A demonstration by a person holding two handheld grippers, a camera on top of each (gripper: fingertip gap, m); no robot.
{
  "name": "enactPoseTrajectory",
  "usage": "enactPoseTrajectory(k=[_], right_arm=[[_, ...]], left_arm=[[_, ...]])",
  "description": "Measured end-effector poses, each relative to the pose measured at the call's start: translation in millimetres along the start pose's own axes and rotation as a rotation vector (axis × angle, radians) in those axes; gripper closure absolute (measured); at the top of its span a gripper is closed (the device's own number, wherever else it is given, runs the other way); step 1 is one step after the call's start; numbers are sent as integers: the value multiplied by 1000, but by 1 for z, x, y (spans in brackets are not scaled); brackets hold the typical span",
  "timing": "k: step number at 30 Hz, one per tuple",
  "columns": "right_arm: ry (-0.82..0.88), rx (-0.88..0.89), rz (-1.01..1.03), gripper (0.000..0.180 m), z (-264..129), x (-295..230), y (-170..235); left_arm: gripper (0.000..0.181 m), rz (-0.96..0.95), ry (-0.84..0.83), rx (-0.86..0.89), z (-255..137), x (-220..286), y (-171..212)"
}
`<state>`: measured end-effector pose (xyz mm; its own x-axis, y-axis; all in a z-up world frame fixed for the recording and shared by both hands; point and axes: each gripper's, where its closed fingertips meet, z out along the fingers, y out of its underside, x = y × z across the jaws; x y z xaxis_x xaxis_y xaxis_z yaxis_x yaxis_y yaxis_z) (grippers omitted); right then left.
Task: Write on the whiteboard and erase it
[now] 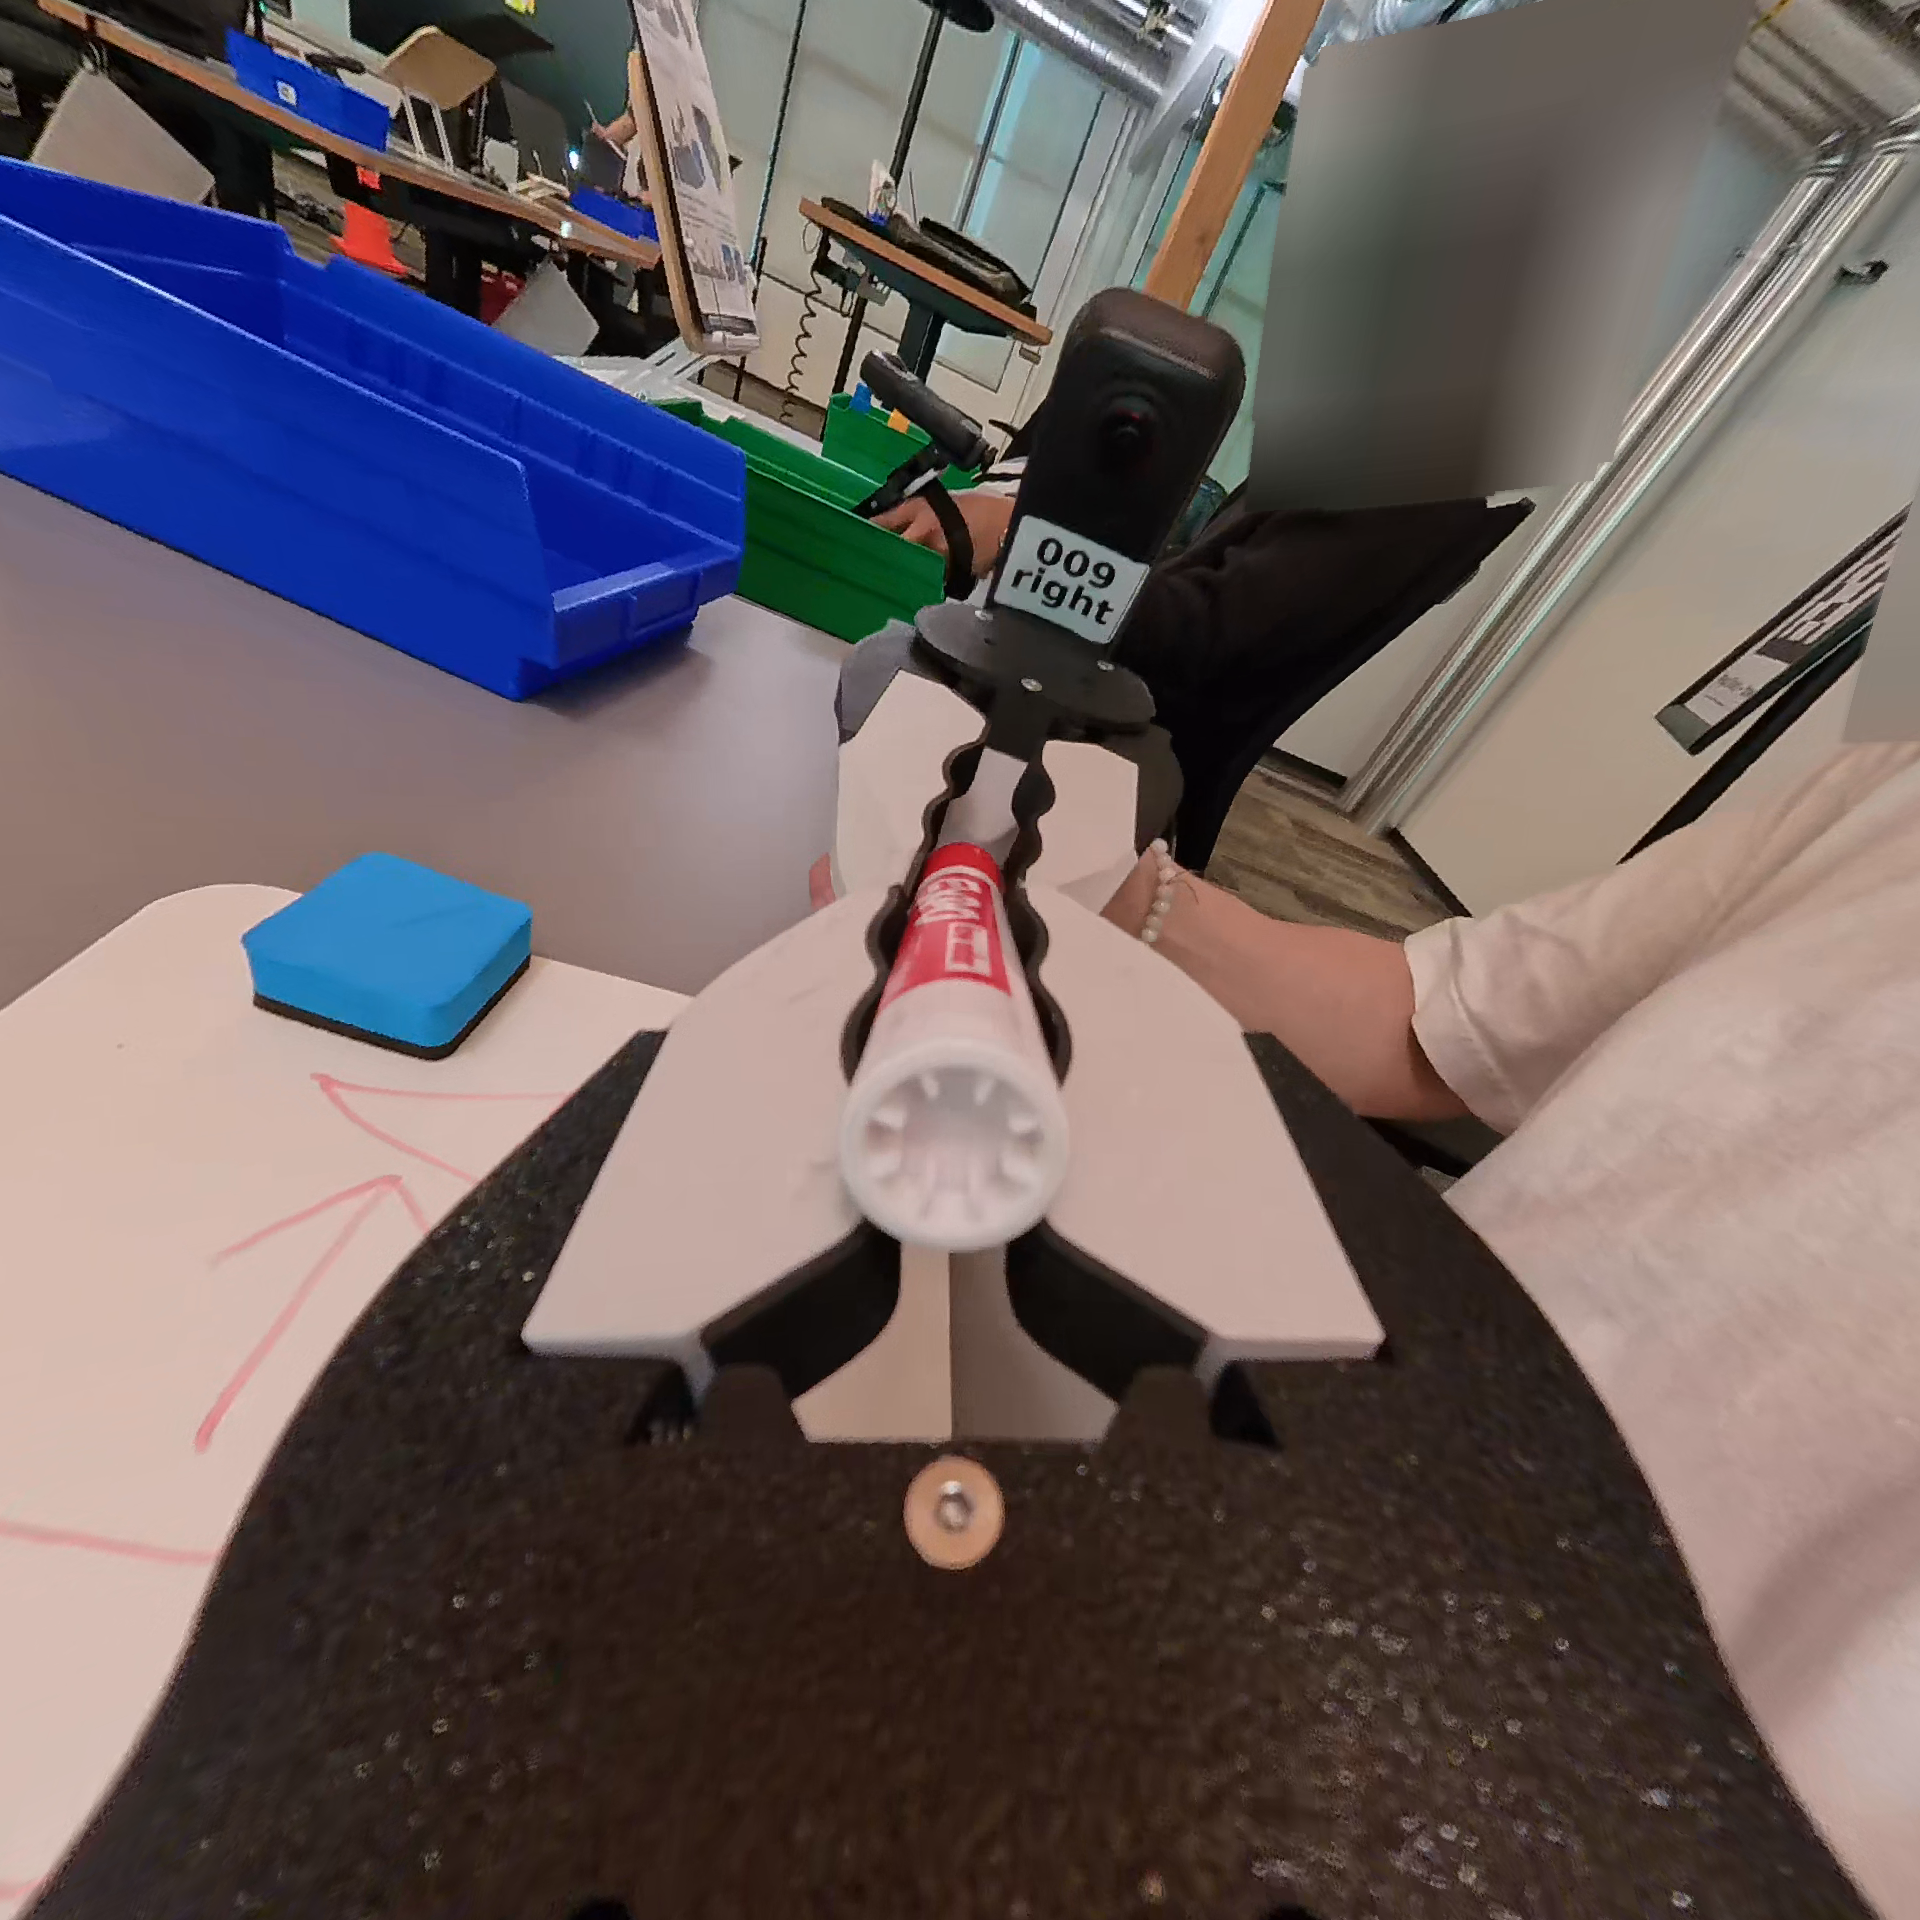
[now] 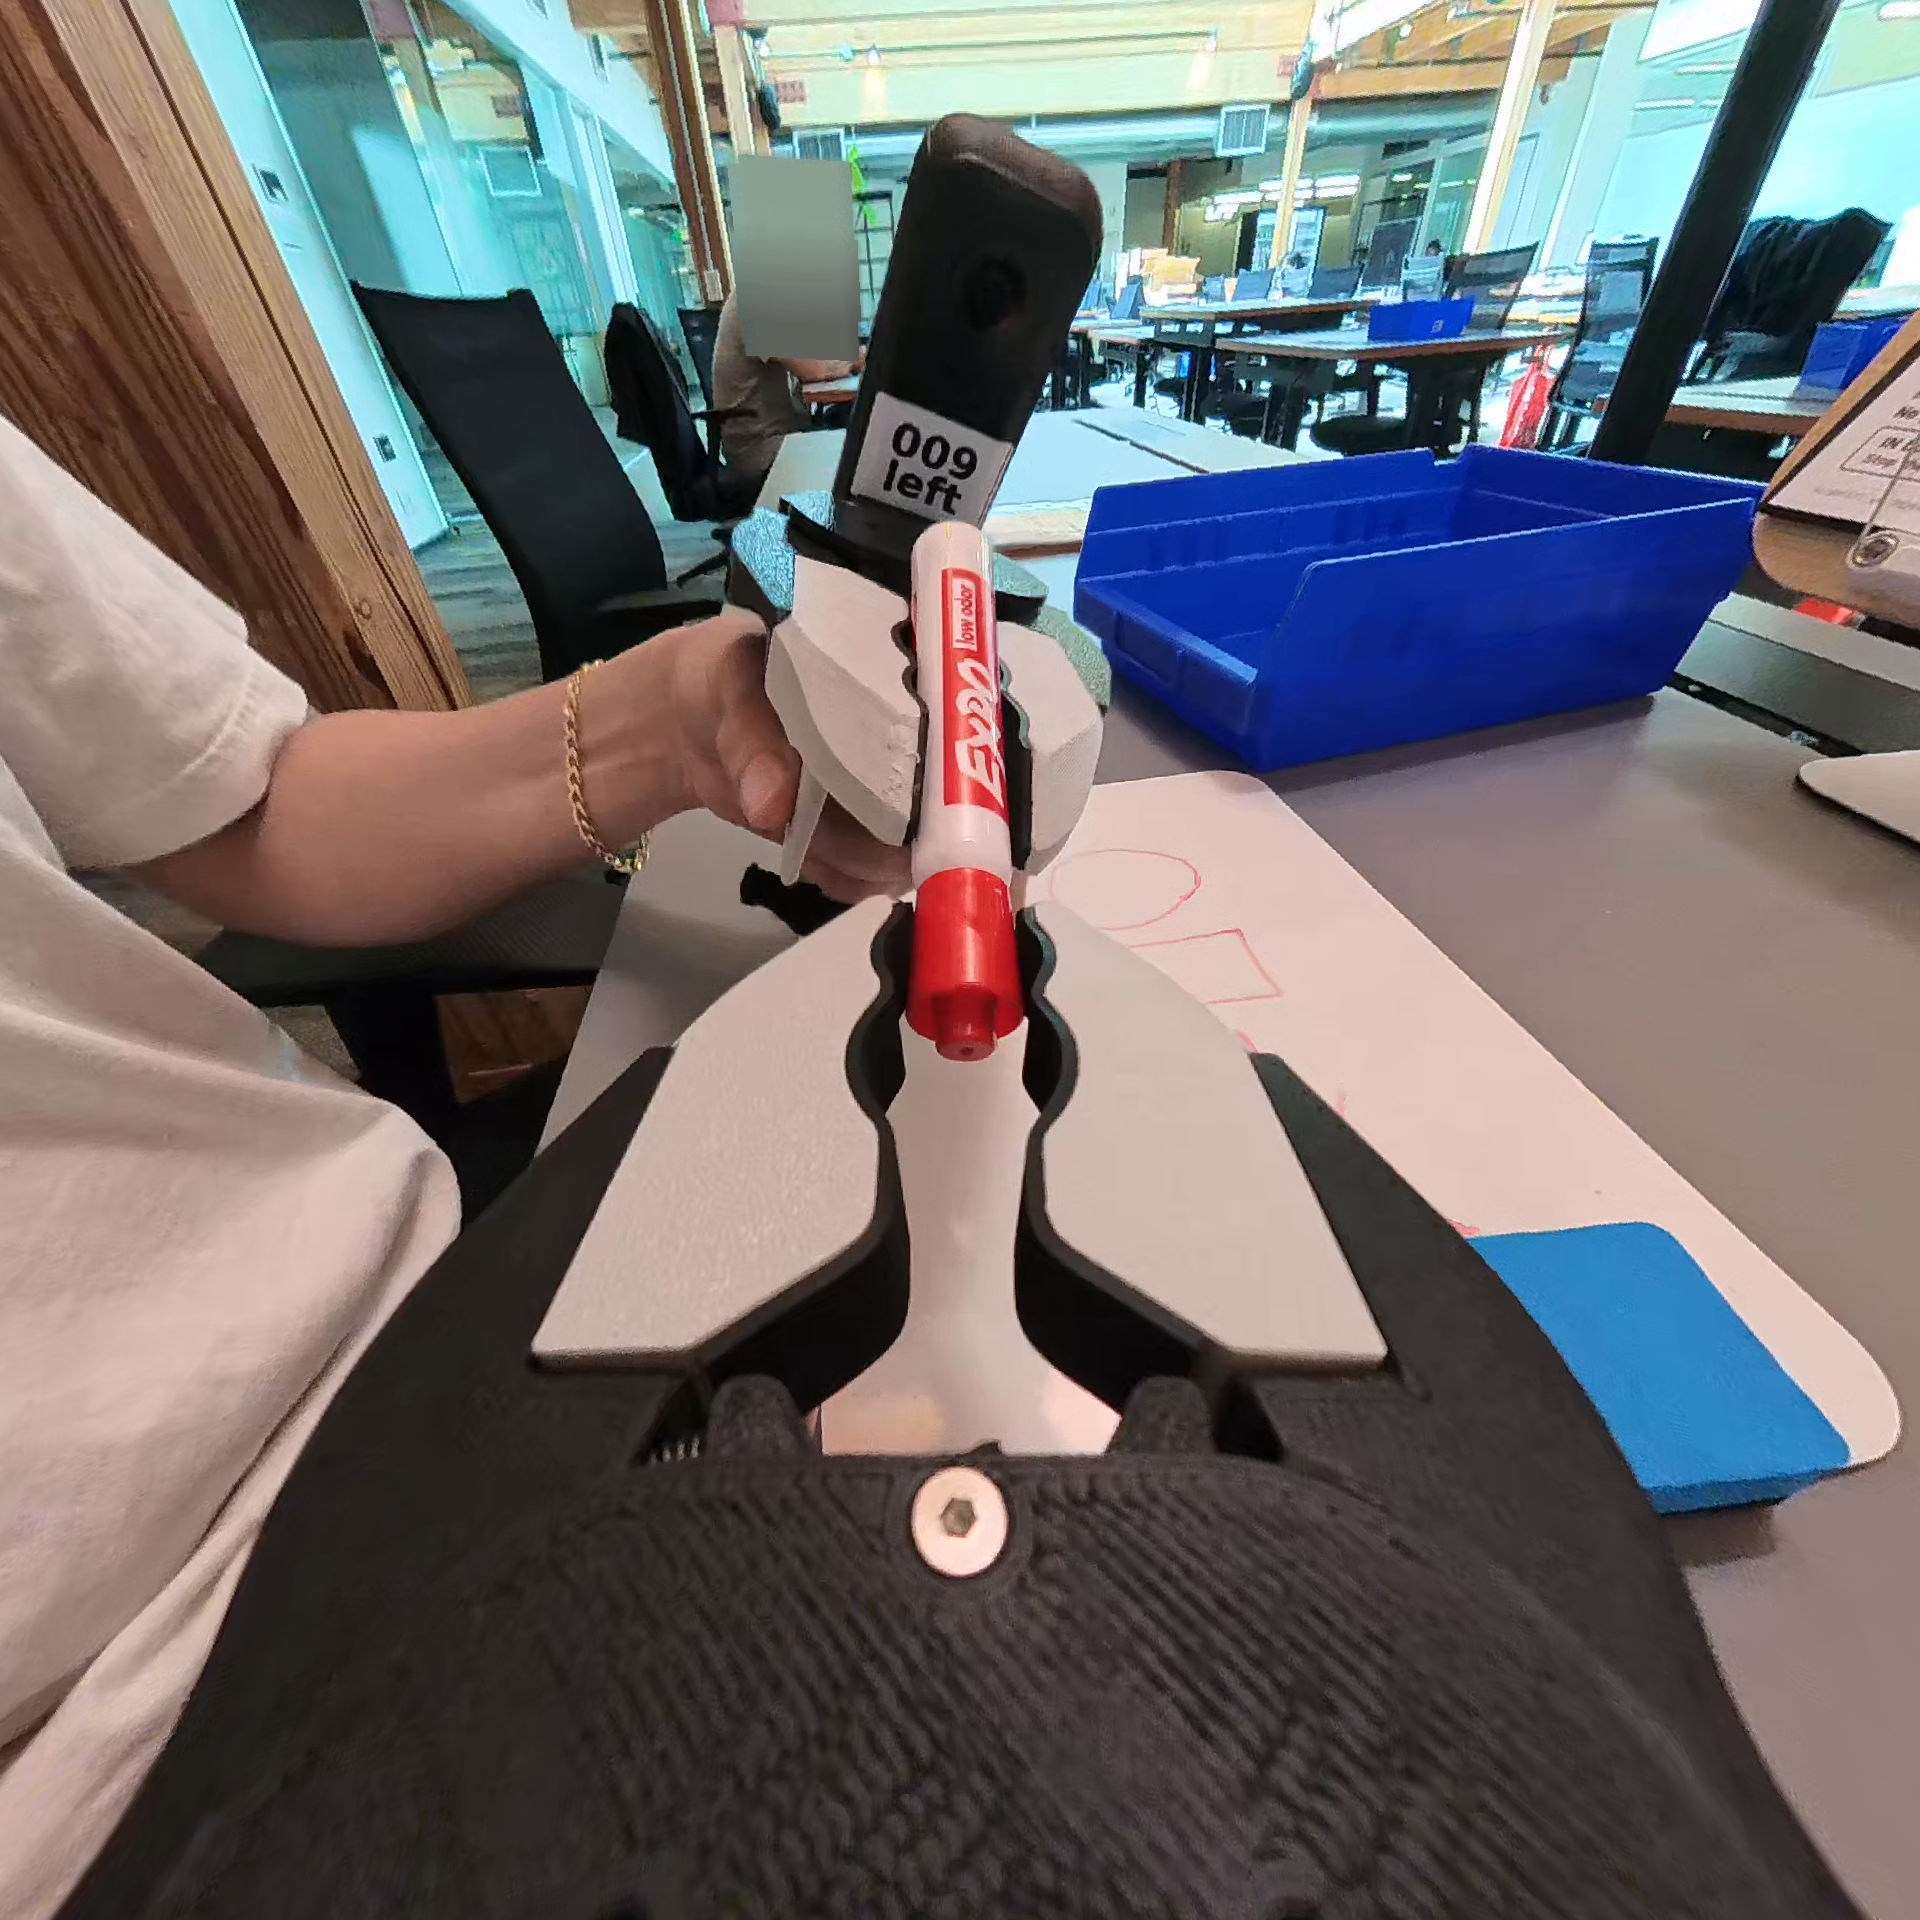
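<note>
Red strokes already mark the whiteboard [image 1: 125, 1195]; left gripper [image 1: 951, 997] clamps the marker [image 1: 951, 1039], eraser [image 1: 390, 951] lying idle. Right view: right gripper [image 2: 961, 997] pinches the red cap [image 2: 961, 966], probably recapping. Erasing remains.

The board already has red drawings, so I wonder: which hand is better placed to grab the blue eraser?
Probably the right. The left gripper clamps the marker by its barrel, carrying it. The right gripper pinches only the cap, so it could let go, and the eraser lies close beside it.
</note>
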<state>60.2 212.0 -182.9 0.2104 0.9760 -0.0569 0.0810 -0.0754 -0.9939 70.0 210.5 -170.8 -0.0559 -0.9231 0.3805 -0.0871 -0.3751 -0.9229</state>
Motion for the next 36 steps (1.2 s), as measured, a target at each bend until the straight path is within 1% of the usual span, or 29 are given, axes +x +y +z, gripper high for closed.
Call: enactPoseTrajectory(k=[3, 4, 6, 9, 11, 12, 14, 16, 17, 19, 22, 23, 25, 27, 29, 33, 36], right_arm=[[-10, 67, 55, 160, -3, 1, -10], [-25, 85, 82, 160, -5, 1, -13], [-51, 166, 130, 160, -11, 0, -24], [-93, 295, 220, 160, -25, 4, -37], [-93, 364, 274, 160, -36, 11, -45], [-74, 387, 289, 160, -42, 16, -47], [-13, 425, 302, 160, -59, 26, -54], [130, 435, 269, 160, -87, 42, -65], [244, 428, 235, 160, -108, 52, -71], [541, 385, 178, 160, -162, 77, -78], [1007, 234, 135, 160, -256, 117, -72], [1098, 200, 148, 160, -279, 129, -70], [1234, 116, 185, 160, -309, 156, -61], [1340, -31, 197, 159, -322, 185, -49], [1402, -172, 195, 160, -327, 215, -36], [1425, -405, 255, 158, -328, 270, -1], [1406, -533, 328, 158, -328, 296, 28]], left_arm=[[162, -37, 30, 59, 1, 1, -8], [158, -49, 44, 91, 2, 2, -13], [144, -62, 53, 153, 0, 2, -24], [145, -11, 43, 240, -10, 2, -42], [139, 7, 19, 283, -18, 0, -53], [136, 14, 11, 289, -21, -1, -56], [136, 37, -27, 277, -28, -7, -57], [133, 68, -82, 239, -33, -14, -52], [132, 82, -108, 215, -36, -17, -49], [131, 109, -161, 179, -43, -23, -43], [131, 131, -205, 148, -51, -29, -38], [131, 133, -214, 142, -52, -30, -37], [132, 129, -220, 131, -53, -33, -36], [132, 129, -206, 135, -52, -33, -36], [132, 121, -197, 127, -51, -33, -36], [132, 153, -232, 100, -62, -34, -39], [132, 163, -260, 105, -76, -36, -40]])
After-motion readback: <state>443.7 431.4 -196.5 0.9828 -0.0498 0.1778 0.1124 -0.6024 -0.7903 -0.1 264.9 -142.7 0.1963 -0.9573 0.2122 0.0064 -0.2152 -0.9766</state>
